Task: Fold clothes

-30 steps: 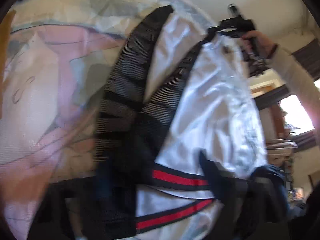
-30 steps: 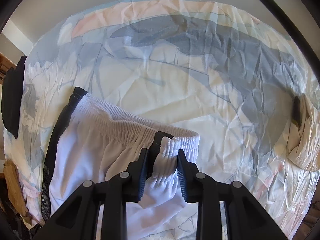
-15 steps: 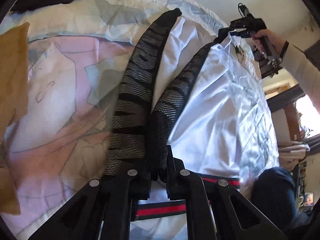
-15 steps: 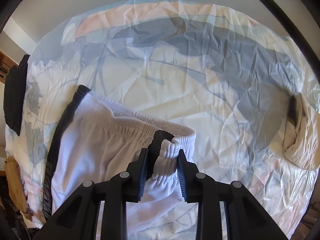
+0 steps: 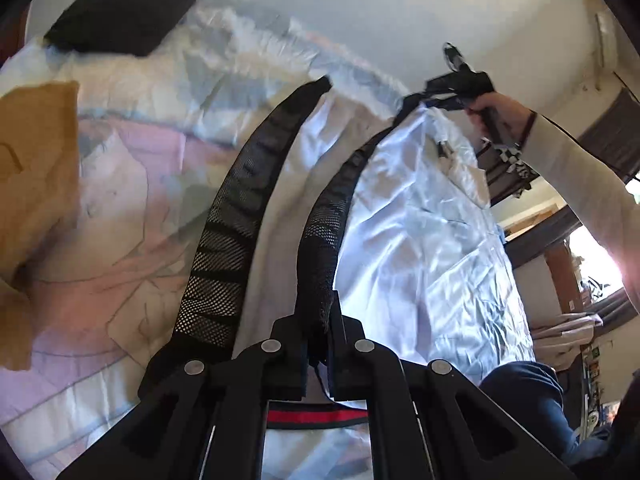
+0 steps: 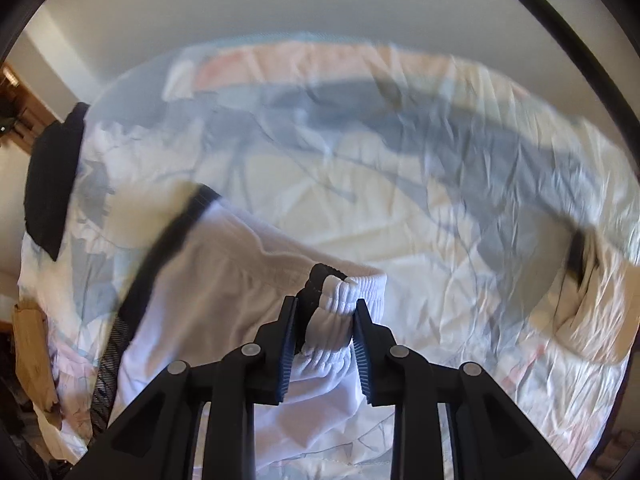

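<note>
Two grippers are seen holding one garment. In the left wrist view, the left gripper [image 5: 318,322] is closed tight on the black mesh side stripe [image 5: 320,240] of the white shorts [image 5: 424,240], near the red-banded hem [image 5: 318,416]; the shorts are stretched above the patterned bedsheet [image 5: 120,208]. The far end is held up by the right gripper [image 5: 452,88] in a hand [image 5: 500,114]. A black cloth [image 5: 120,12] and a tan garment [image 5: 36,152] lie on the bed. In the right wrist view, the right gripper [image 6: 326,320] is clamped part-open on the bunched elastic waistband [image 6: 340,300]; the shorts [image 6: 208,292] hang over the sheet [image 6: 440,220].
</note>
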A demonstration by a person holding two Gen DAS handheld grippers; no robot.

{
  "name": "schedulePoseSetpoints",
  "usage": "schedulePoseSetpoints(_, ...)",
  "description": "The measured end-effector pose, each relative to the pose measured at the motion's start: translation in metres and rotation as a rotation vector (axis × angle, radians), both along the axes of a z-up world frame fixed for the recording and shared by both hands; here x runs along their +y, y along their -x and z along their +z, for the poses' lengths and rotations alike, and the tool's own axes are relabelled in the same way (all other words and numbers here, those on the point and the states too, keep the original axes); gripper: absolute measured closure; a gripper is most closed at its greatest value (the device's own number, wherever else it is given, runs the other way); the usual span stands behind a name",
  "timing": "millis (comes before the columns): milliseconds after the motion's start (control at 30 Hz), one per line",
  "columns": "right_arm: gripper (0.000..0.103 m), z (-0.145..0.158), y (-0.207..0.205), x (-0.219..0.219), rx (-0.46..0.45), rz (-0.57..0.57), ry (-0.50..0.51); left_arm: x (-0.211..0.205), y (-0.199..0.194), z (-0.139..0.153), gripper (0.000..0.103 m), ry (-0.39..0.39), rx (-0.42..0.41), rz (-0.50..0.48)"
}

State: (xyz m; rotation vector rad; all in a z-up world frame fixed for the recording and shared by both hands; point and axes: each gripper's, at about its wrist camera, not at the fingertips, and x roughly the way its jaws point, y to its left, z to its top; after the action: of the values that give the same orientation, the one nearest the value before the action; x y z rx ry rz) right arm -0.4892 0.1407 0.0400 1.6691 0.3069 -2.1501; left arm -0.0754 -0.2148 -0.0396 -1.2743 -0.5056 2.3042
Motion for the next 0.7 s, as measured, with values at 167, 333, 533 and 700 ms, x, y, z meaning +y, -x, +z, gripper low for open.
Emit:
schedulePoseSetpoints(167,0.076,0.025,-0.002,-0.045,0.033,0.057,0.012,-0.022,-0.019,0.015,0.097,-0.024,0.035,0.059)
schedulePoseSetpoints(333,0.076,0.036,0.013,-0.108,0.051,0.096,0.039,-0.056,-0.033,0.008,0.097,-0.044,0.017,0.153)
schedulePoseSetpoints(533,0.076,-0.008,0.031,-0.178,0.029,0.106,-0.018,-0.081,-0.037,-0.049,0.097,-0.045,-0.148,0.229)
schedulePoseSetpoints(700,0.066,-0.049,0.038,-0.182,0.0,0.042,-0.001,-0.091,-0.034,-0.068,0.097,0.002,-0.199,0.262)
